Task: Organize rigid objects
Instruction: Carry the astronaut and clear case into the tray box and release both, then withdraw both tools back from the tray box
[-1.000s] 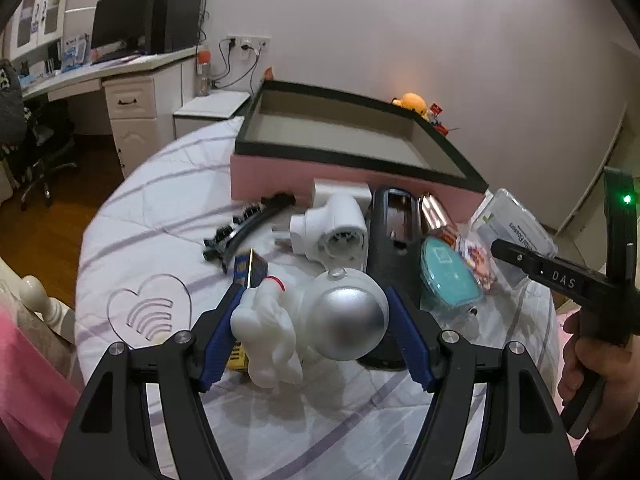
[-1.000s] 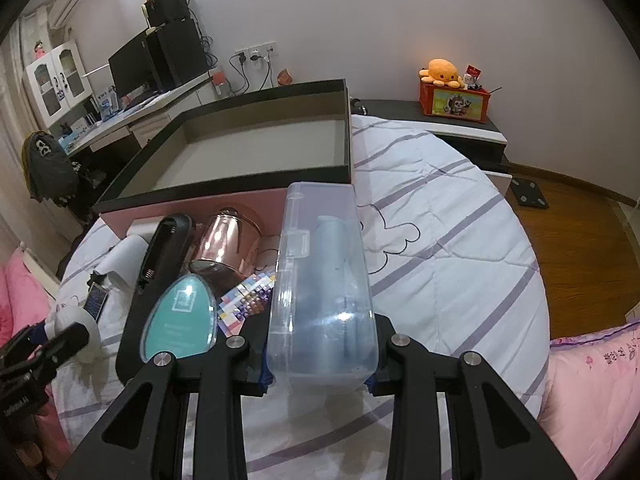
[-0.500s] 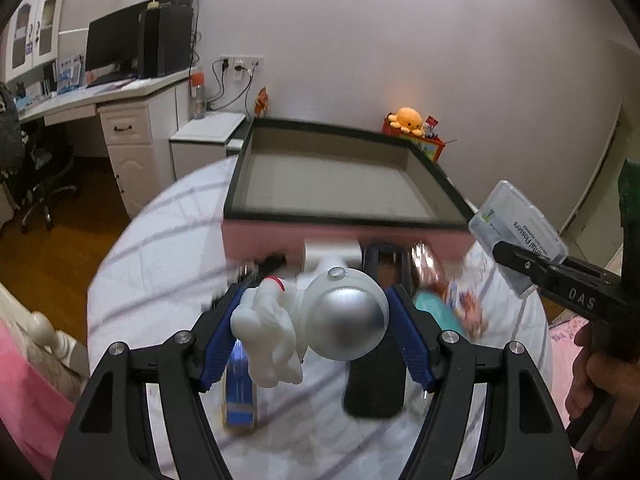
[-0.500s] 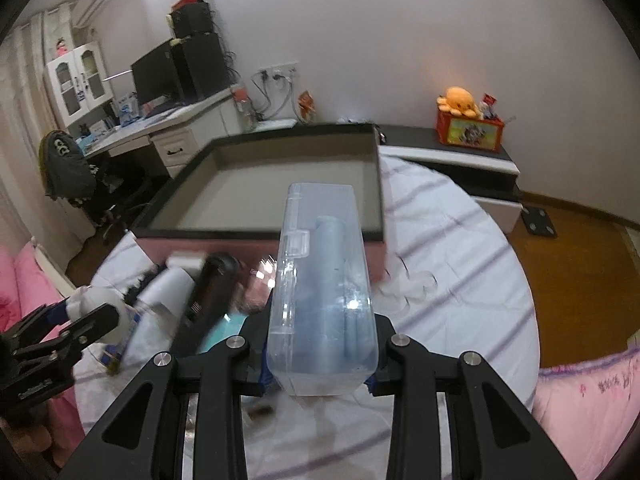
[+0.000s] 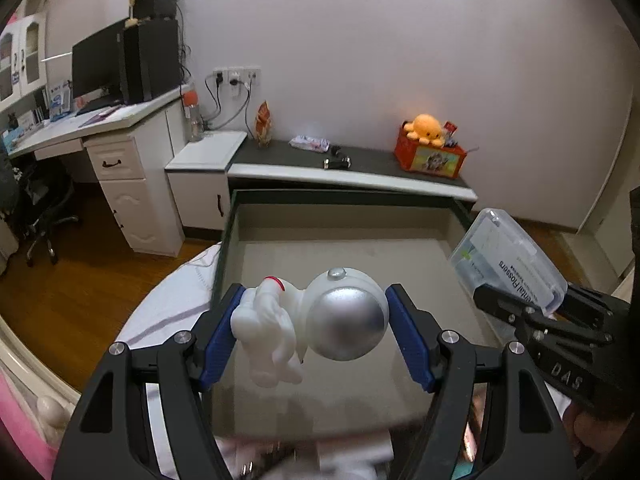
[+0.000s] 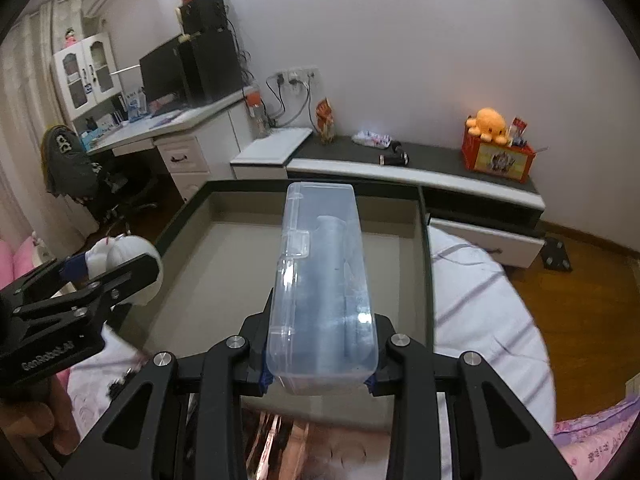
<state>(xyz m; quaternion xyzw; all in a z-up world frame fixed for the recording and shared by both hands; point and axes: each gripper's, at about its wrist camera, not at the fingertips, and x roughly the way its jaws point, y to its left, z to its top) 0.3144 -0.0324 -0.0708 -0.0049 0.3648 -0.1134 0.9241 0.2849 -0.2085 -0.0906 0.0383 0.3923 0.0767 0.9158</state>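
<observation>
My left gripper (image 5: pixel 316 340) is shut on a white astronaut figure with a silver visor (image 5: pixel 320 320) and holds it above the near part of a large open box with dark rim and grey floor (image 5: pixel 344 252). My right gripper (image 6: pixel 320 376) is shut on a clear plastic case (image 6: pixel 324 280), held above the same box (image 6: pixel 216 248). The case (image 5: pixel 512 264) and right gripper (image 5: pixel 536 320) show at the right of the left wrist view. The astronaut (image 6: pixel 128 264) and left gripper (image 6: pixel 80 292) show at the left of the right wrist view.
The box lies on a bed with a white striped sheet (image 6: pixel 480 304). Blurred loose items lie below the grippers at the near edge (image 6: pixel 280 436). A low dark-topped cabinet (image 5: pixel 352 164) with an orange plush box (image 5: pixel 430 148) and a white desk (image 5: pixel 120 140) stand behind.
Both grippers rose from the bed and moved forward over the open box, each carrying its object. The loose items on the sheet have dropped out of sight below.
</observation>
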